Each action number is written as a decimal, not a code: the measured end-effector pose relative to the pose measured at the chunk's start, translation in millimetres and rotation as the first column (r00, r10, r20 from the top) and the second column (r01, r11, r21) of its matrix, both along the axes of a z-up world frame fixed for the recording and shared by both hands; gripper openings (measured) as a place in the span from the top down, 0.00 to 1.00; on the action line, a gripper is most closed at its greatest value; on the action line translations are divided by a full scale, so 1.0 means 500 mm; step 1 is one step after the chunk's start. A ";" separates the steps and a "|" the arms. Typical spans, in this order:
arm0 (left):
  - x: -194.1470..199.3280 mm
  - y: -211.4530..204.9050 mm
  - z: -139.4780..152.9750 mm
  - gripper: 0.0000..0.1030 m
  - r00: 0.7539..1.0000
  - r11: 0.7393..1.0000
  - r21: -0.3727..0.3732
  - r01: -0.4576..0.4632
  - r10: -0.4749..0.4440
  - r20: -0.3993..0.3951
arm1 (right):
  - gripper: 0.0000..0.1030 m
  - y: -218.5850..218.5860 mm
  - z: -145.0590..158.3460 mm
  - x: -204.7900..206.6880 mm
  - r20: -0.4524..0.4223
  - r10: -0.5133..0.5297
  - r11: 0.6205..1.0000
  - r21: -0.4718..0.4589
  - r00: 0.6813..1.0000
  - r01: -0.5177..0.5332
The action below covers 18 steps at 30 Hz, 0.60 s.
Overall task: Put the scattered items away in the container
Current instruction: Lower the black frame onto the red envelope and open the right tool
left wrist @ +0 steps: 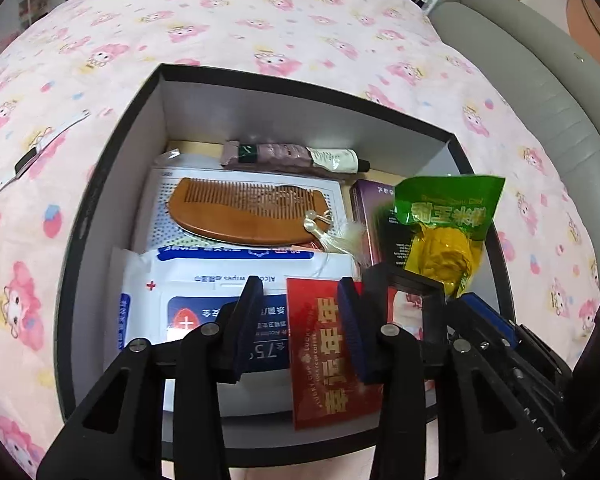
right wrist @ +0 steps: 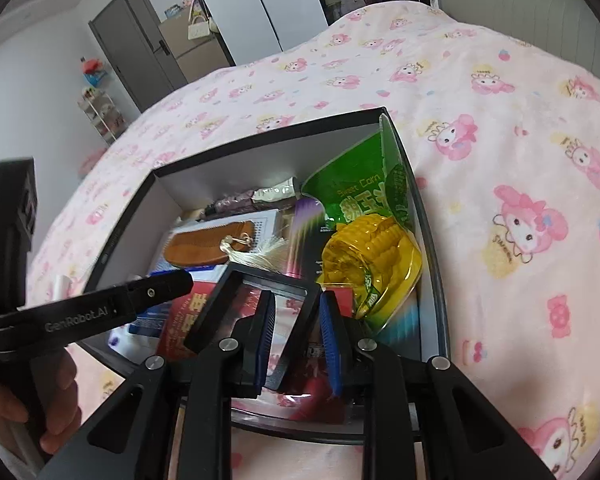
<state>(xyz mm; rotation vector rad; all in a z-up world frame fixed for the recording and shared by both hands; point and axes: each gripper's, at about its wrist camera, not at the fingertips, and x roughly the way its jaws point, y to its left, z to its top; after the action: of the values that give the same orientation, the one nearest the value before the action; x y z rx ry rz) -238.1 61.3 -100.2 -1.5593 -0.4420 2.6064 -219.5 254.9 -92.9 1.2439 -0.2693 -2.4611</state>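
Inside the black box (left wrist: 100,208), the right gripper (right wrist: 296,344) stands parted around a black frame (right wrist: 236,292) (contact unclear); left gripper (left wrist: 300,328) released.

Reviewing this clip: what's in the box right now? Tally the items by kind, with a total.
Comb: 1
Wipes packs: 2
Tube: 1
Purple carton: 1
Corn pack: 1
Red packet: 1
Black frame, between the right gripper fingers: 1
Total: 8, all inside the box
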 end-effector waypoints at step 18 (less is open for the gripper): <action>0.018 0.087 -0.004 0.68 0.990 0.988 -0.070 0.135 -0.132 0.049 | 0.81 -0.050 -0.018 0.005 -0.006 0.011 0.988 0.154 1.000 -0.010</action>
<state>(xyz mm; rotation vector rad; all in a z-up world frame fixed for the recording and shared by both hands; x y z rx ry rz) -229.0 104.8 -102.1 -1.6109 -0.2380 2.5185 -217.0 230.1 -102.1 1.2947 -0.0706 -2.5164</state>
